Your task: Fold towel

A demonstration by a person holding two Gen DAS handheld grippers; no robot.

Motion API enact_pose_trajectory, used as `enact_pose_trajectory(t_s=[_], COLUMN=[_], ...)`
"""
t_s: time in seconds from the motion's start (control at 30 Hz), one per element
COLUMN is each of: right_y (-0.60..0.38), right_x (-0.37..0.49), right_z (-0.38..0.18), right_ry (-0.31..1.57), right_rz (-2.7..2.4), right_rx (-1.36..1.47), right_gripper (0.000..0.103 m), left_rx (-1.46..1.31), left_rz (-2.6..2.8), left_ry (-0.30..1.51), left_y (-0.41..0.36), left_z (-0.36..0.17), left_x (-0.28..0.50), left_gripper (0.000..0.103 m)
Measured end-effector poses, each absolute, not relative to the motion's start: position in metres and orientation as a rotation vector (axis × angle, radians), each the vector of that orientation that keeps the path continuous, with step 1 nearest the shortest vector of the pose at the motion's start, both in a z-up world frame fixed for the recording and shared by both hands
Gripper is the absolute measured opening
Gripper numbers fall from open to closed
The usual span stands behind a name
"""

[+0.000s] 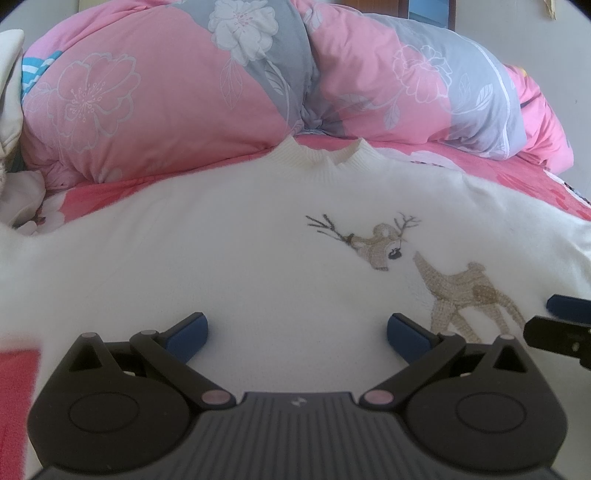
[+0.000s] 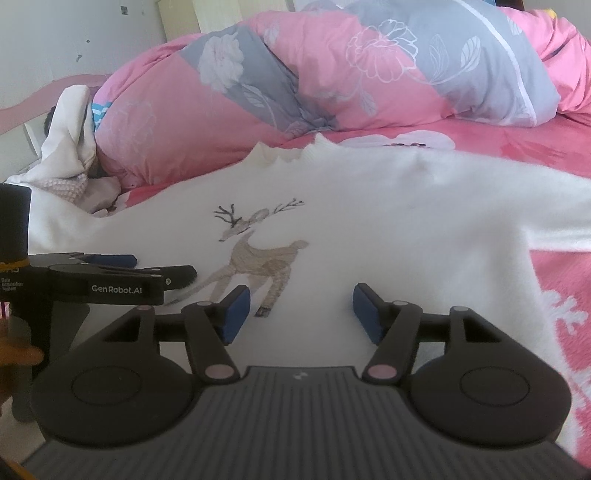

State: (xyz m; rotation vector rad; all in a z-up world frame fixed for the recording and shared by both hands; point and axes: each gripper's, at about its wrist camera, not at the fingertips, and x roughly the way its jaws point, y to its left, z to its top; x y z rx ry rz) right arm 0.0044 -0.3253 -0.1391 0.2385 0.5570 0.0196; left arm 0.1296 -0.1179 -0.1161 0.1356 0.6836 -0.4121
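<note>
white sweater [image 1: 229,258] with a stitched deer [image 2: 255,258] lies flat on the bed [image 2: 554,155], collar toward the far-edge quilt [image 1: 166,92]. left hand-held gripper [image 1: 297,332] and right hand-held gripper [image 2: 301,314] hover over its near part, both released, jaws spread.

A pink and grey flowered quilt [image 1: 258,74] is lying bunched across the top of the frame, resting on a pink bedsheet [image 2: 517,144] with white flower prints. At the left edge, a heap of pale clothes [image 2: 70,147] is sitting beside the quilt. A white wall [image 2: 74,33] is showing in the upper left corner.
</note>
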Motion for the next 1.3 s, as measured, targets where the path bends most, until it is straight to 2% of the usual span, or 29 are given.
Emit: enact_pose_trajectory(t_s=[0.47,0.67,0.8,1.0,1.17,1.3], right_y=[-0.320,-0.319,-0.312,-0.300,-0.256,-0.204], right_x=[0.006,0.006,0.011,0.019,0.044,0.072], right_z=[-0.141,-0.142,-0.133,-0.120,-0.056,-0.001], right_ry=[0.565,0.572,0.604,0.653,0.562,0.480], right_rz=[0.021,0.021,0.009,-0.010,0.107,0.245], right_rx=[0.218,0.219,0.179,0.114,0.049,-0.037], right_gripper=[0.069,0.070,0.070,0.070,0.070,0.070], left_rx=[0.133,-0.080,-0.206,-0.241,-0.243,-0.250], left_rz=[-0.394,-0.338,-0.328,-0.122,0.119,0.255], left_ry=[0.685,0.711,0.631,0.433,0.281,0.238], left_y=[-0.119,-0.096,-0.055,0.026,0.095,0.143], left_z=[-0.112,-0.095,-0.064,-0.011,0.009,0.008], left_x=[0.125,0.113,0.094,0.083,0.091,0.106], left_gripper=[0.103,0.103,0.103,0.103,0.103,0.103])
